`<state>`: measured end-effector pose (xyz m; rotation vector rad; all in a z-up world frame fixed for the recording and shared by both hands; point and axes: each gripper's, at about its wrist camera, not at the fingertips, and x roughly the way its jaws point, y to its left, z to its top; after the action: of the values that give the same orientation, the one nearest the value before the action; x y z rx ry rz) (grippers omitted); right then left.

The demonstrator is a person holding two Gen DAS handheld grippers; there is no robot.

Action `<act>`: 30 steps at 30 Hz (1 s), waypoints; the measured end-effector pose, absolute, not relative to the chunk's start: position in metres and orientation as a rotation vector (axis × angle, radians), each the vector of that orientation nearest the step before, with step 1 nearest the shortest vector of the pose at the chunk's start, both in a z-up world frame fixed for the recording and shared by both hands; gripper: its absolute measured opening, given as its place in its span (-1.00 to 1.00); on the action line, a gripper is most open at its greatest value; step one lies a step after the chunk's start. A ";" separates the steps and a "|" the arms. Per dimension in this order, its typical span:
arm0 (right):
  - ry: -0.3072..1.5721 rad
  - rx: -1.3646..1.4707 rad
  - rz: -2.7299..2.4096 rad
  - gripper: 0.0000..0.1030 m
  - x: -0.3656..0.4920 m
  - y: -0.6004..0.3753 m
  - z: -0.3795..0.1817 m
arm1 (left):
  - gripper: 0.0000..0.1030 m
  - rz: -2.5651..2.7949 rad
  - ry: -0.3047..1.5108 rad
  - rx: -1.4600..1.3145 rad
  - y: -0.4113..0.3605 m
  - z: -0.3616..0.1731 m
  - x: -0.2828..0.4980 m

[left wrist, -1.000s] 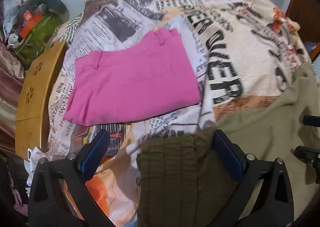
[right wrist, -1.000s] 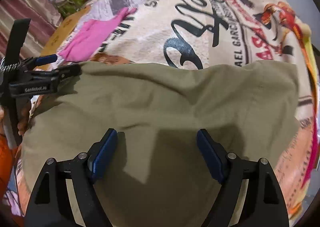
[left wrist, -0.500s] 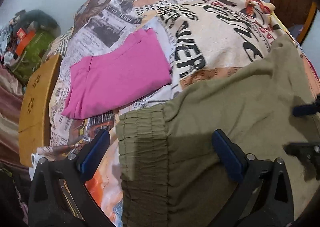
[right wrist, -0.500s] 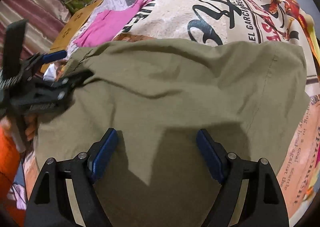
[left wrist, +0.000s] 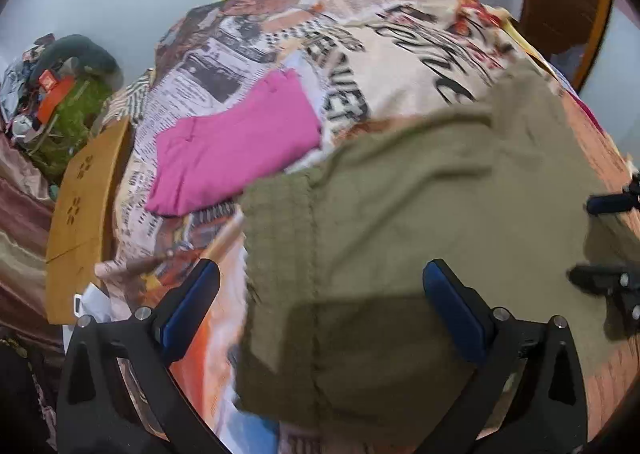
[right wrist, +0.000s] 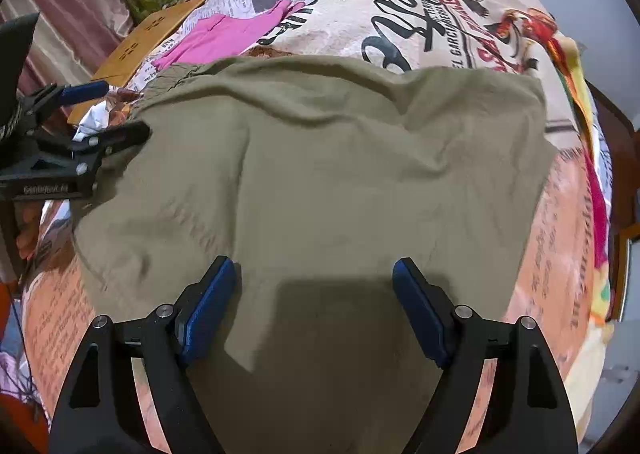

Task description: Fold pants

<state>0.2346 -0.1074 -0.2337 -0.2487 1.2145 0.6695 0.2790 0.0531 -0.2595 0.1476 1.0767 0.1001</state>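
Olive pants spread flat on bed, both grippers open above them, fold not yet begun

Nearest: left gripper w/ jaws wide apart, nothing held, over the elastic-waist end of the olive pants; right gripper likewise spread & empty, over the near edge of the pants approx mid-length. Pants lie mostly flat on the printed bedspread, a few soft ridges across the cloth. Just beyond the pants' waist end: folded pink garment, near but apart. Step, I'd judge: laying out/smoothing before 1st fold. Next prob needs each gripper to pinch an edge & carry one half over the other, edges matched
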 end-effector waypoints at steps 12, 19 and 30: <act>1.214 -0.153 0.581 0.60 0.199 -0.145 -0.229 | 1.00 0.132 1.081 0.079 0.060 -0.269 0.240; 1.211 -0.107 0.546 0.60 0.192 -0.156 -0.228 | 1.00 0.153 1.086 -0.005 0.072 -0.266 0.224; 1.122 -0.132 0.557 0.60 0.187 -0.145 -0.205 | 1.00 0.123 1.113 -0.257 0.092 -0.246 0.198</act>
<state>0.1874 -0.1455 -0.2050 -0.1318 1.1219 0.5567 0.1978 0.0921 -0.2462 -0.2567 1.1129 0.1225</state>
